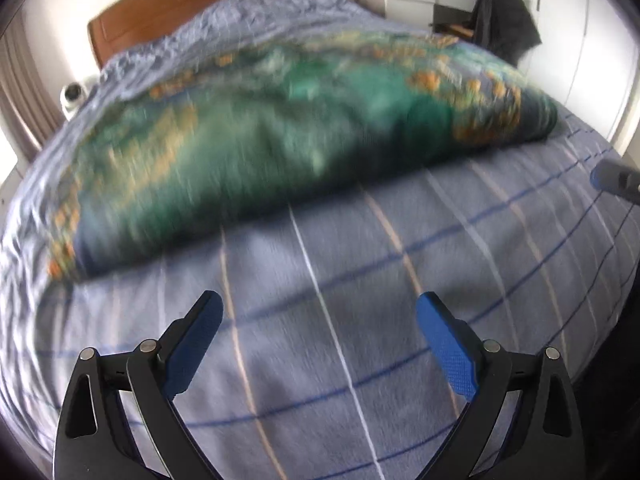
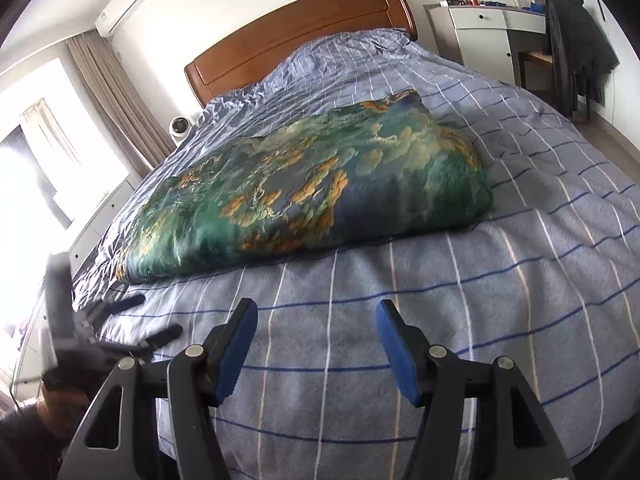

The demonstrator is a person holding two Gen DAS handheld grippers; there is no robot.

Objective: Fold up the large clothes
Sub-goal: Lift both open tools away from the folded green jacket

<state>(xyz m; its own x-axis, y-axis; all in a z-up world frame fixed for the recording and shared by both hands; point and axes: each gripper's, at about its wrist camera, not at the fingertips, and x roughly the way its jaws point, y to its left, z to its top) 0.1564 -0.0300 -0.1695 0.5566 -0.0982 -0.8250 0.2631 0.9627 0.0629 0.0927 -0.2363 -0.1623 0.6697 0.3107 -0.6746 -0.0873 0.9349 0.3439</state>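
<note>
A large green cloth with orange and blue patches [image 2: 312, 184] lies folded in a thick bundle across the middle of the bed. In the left wrist view the cloth [image 1: 300, 132] is blurred by motion. My left gripper [image 1: 320, 308] is open over bare bedspread, short of the cloth's near edge, with nothing between its blue pads. The right wrist view shows that left gripper [image 2: 148, 318] low at the bed's left side, blurred and spread. My right gripper [image 2: 316, 312] is also open and empty, above the striped bedspread in front of the cloth. Its tip [image 1: 616, 182] shows at the left view's right edge.
The bed carries a blue checked bedspread [image 2: 480, 300] and a wooden headboard [image 2: 304, 28]. A small white camera device [image 2: 180, 126] sits left of the bed. A white dresser [image 2: 480, 28] and a chair draped with dark clothing [image 2: 576, 48] stand at the right. A bright window [image 2: 48, 168] is at the left.
</note>
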